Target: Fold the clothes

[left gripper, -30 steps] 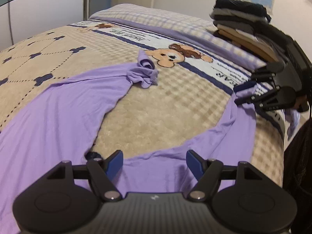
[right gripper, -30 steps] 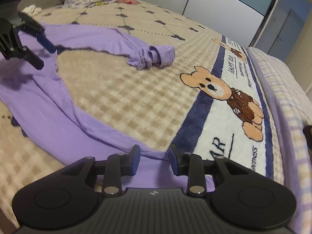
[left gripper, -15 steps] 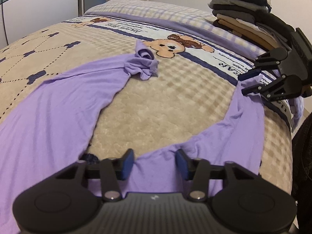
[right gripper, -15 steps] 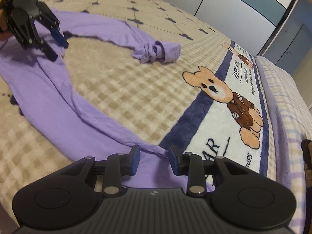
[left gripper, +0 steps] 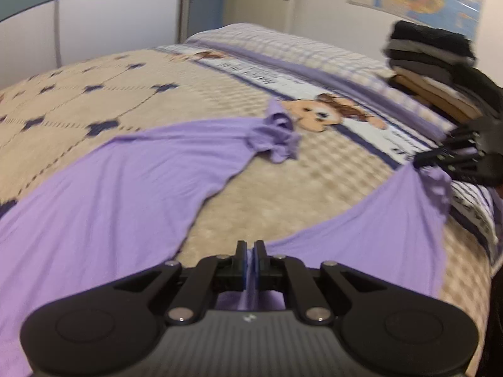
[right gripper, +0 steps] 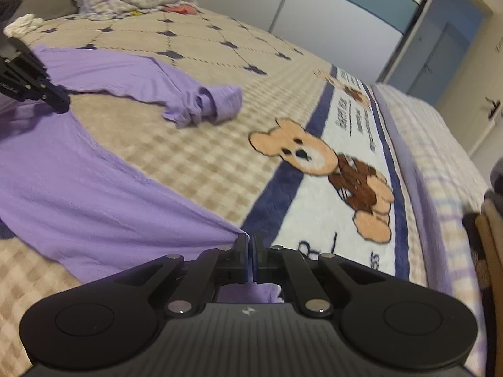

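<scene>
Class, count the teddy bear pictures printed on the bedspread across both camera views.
2. One large tan teddy bear print lies on the white band beside the purple garment's bunched sleeve. A second, smaller bear print sits farther along that band, blurred. Others may be out of view.

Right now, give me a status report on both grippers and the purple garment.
Left gripper shut on purple garment. Right gripper shut on its sleeve end. Other sleeve bunched on the bed. Nothing in the way.

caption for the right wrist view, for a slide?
Right gripper shut on a purple garment spread across a bear-print blanket.
</scene>
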